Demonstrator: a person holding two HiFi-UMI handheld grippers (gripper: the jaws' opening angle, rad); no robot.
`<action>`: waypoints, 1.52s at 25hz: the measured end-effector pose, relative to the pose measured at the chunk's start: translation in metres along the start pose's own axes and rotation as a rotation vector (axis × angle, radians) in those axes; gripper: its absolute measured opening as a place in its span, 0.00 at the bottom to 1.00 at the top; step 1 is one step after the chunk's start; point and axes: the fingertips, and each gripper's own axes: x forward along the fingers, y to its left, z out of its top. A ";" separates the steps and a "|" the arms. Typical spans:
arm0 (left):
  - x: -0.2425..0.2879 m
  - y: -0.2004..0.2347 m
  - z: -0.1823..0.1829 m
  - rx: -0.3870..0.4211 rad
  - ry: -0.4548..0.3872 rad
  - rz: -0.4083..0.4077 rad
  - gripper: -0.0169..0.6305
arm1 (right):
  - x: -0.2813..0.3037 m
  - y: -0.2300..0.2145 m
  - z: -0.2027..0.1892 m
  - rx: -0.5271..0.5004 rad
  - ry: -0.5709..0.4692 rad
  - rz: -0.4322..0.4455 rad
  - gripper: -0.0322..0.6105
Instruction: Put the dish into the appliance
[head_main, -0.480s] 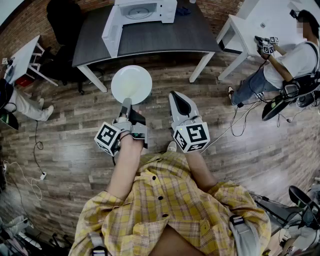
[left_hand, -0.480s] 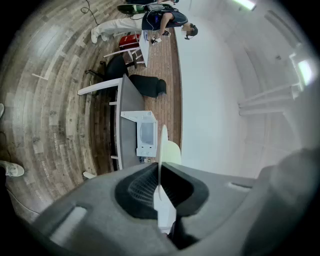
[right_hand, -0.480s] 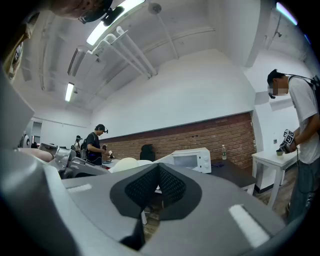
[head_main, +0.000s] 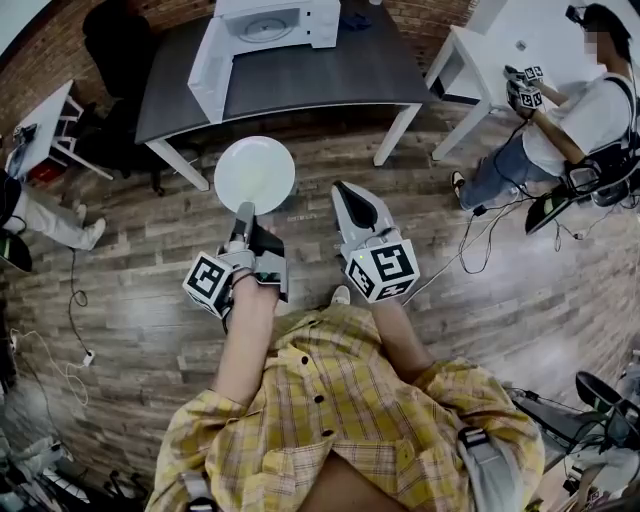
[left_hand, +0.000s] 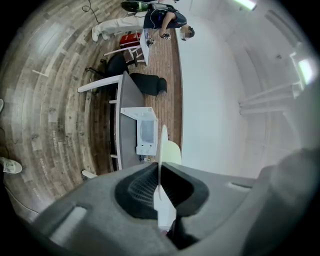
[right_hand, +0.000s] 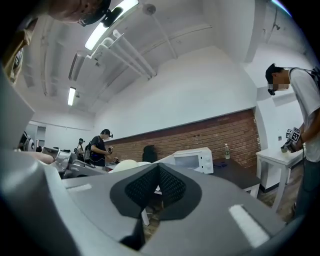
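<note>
A round white dish (head_main: 255, 173) hangs level above the wooden floor, with my left gripper (head_main: 245, 212) shut on its near rim. In the left gripper view the dish (left_hand: 162, 145) shows edge-on between the pads of the left gripper (left_hand: 159, 187). A white microwave (head_main: 270, 22) stands on the dark table (head_main: 310, 80) ahead, and its door (head_main: 205, 68) hangs open to the left. The microwave (left_hand: 145, 132) lies straight past the dish. My right gripper (head_main: 345, 192) is beside the dish, shut and empty. The right gripper (right_hand: 159, 172) faces the microwave (right_hand: 192, 159).
A white table (head_main: 500, 50) stands at the right with a person (head_main: 575, 120) beside it holding grippers. A black chair (head_main: 120, 60) and a small white table (head_main: 45, 125) stand at the left. Cables (head_main: 70, 330) trail over the floor.
The whole view has slid a little to the left. The dish stays in the left gripper in front of the table, and the right gripper keeps its place beside it.
</note>
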 end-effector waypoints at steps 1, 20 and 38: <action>0.003 -0.002 -0.003 -0.003 -0.004 -0.007 0.04 | 0.000 -0.005 0.001 0.005 -0.004 0.008 0.05; 0.062 0.007 -0.085 0.003 -0.046 -0.005 0.04 | 0.005 -0.114 -0.003 0.060 0.008 0.067 0.05; 0.103 0.029 -0.058 -0.020 -0.075 -0.002 0.04 | 0.063 -0.130 -0.022 0.059 0.047 0.073 0.05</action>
